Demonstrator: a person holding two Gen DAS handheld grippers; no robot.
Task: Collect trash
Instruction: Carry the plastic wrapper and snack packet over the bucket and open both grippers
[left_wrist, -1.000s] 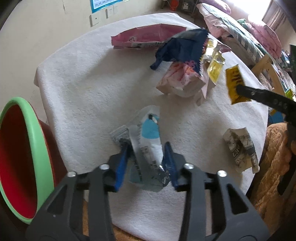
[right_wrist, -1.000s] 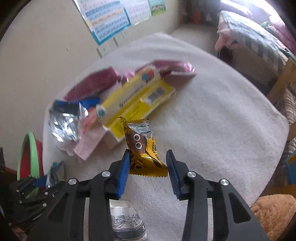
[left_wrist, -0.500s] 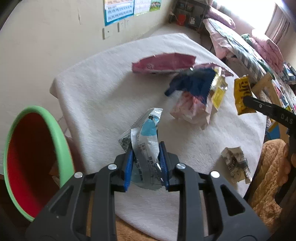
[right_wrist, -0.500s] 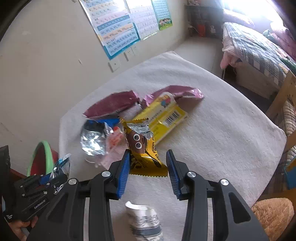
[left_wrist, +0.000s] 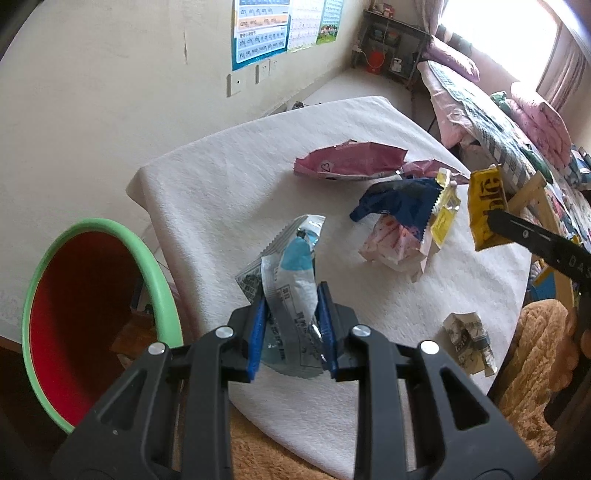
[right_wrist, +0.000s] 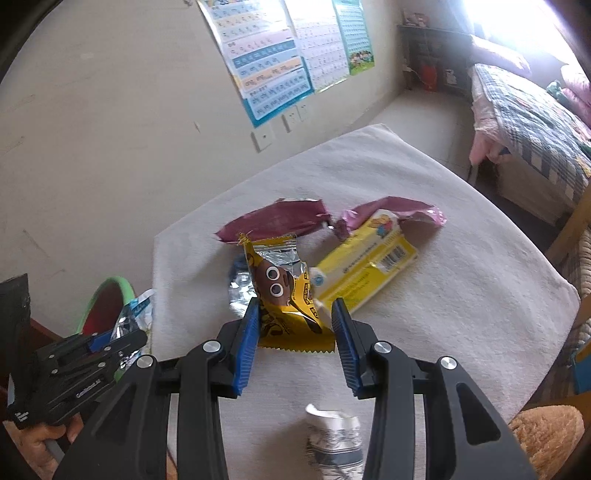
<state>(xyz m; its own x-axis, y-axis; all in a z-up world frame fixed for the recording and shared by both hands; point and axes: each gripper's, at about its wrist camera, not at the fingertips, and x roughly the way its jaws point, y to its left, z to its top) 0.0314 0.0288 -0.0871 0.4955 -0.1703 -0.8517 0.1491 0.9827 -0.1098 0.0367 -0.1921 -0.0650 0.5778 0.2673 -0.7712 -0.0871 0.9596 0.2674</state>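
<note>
1. Gripping a silver and light-blue wrapper (left_wrist: 293, 280), the left gripper (left_wrist: 291, 332) has its blue pads pressed against both sides of the crumpled foil, which sticks up from between them above the white cloth-covered table (left_wrist: 229, 192).
2. Clamped in the right gripper (right_wrist: 295, 332) is a yellow wrapper with a brown googly-eyed face (right_wrist: 279, 291); its lower edge sits between the blue pads and the rest stands upright, clear of the table.
3. A red bin with a green rim (left_wrist: 85, 317) stands to the left of the table, just beside its edge, with its mouth tilted toward the left gripper.
4. Lying toward the far side of the table is a pink wrapper (left_wrist: 347, 162), and nearer is a heap made of a dark blue wrapper (left_wrist: 399, 203) draped over a pale pink-patterned one (left_wrist: 391, 243).
5. From the right wrist view, a yellow box with a barcode (right_wrist: 365, 266) lies beside the heap, partly over a shiny magenta wrapper (right_wrist: 399, 208).
6. A crumpled white printed wrapper (left_wrist: 469, 339) lies alone near the table's near edge, well apart from the heap.
7. Charts (right_wrist: 280, 59) hang on the beige wall behind the table, and a bed with a plaid cover (right_wrist: 532, 122) stands at the right.
</note>
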